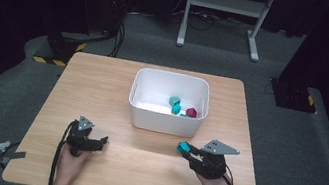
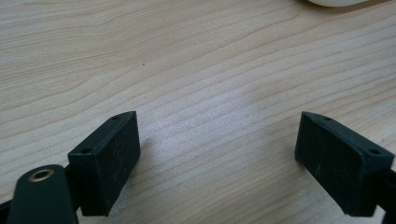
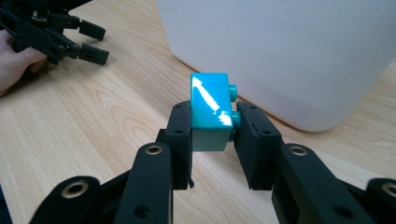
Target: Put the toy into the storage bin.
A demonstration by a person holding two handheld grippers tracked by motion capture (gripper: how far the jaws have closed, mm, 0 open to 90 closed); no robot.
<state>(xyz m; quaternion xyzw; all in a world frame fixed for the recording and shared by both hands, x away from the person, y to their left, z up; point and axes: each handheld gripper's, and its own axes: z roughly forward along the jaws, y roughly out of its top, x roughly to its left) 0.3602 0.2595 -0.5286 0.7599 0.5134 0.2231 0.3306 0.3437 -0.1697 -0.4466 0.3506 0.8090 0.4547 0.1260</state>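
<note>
The left gripper (image 1: 102, 141) rests on the table (image 1: 103, 82), its jaws apart and empty. The right gripper (image 3: 212, 140) is clamped on a teal block (image 3: 211, 112), near the white bin (image 1: 141, 114). The block looks light, stiff and glossy, maybe slippery; flat sides give the best hold.

Overhead view; two close tool-mounted views

Light wooden table (image 1: 102, 87) on grey carpet (image 1: 149, 49), surroundings dark, black drapes or panels to both sides. White metal frame legs (image 1: 183, 19) stand behind the table, with cables (image 1: 119, 34) trailing over the floor at left. Yellow-black hazard-striped bases (image 1: 57, 57) sit at far left and right (image 1: 293, 96).
</note>
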